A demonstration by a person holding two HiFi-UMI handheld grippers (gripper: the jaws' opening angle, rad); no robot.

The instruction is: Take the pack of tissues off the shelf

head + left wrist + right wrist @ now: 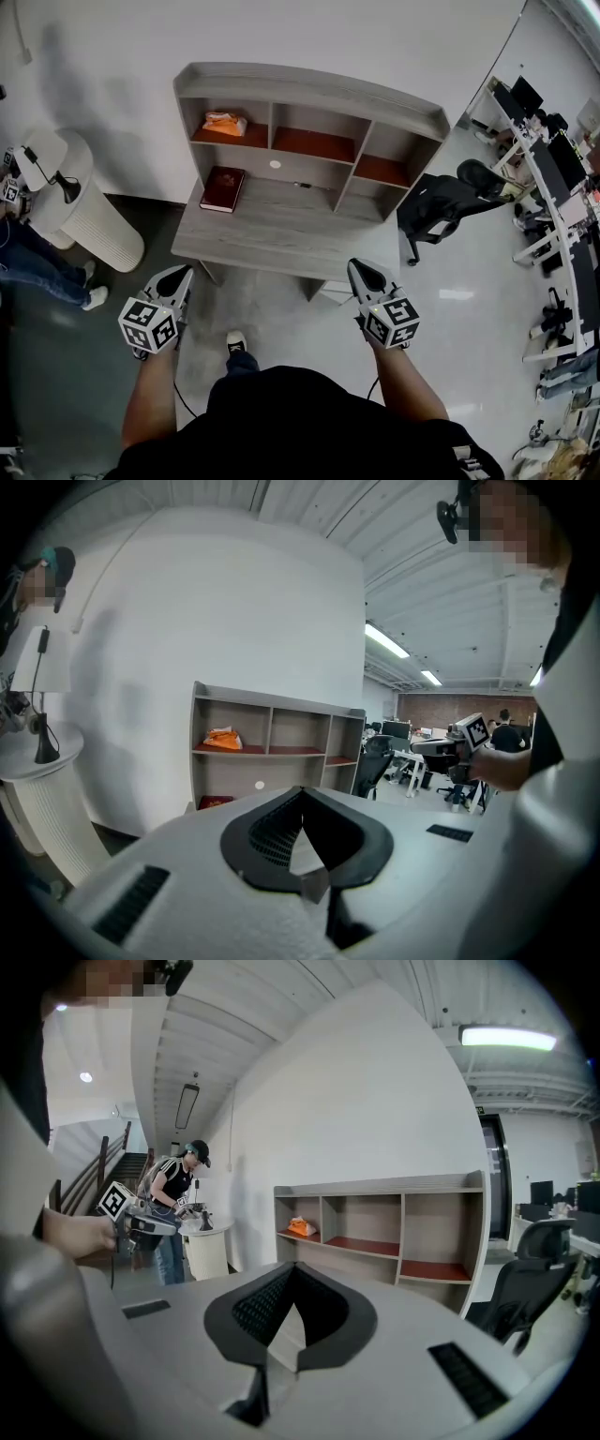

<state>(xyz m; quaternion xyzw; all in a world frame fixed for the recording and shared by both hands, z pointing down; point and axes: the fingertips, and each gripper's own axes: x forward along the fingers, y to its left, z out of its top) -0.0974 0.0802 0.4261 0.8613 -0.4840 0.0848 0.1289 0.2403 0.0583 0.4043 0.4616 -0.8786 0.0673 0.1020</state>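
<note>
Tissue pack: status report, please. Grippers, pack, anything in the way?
Left gripper and right gripper both shut, empty, short of the desk. Tissue pack in shelf's left compartment, untouched. Nothing blocking; red book on desk below.

One shelf unit point(309, 94) stands at twelve o'clock in the head view, with three open compartments. One orange pack of tissues point(225, 123) lies at eleven o'clock. One dark red book point(222, 188) lies at ten o'clock, on one desk point(281, 234). There are two grippers: the left gripper point(176, 279) at eight o'clock and the right gripper point(364, 274) at four. One black office chair point(441, 202) sits at three o'clock, and one white ribbed cylinder point(94, 220) at nine.
</note>
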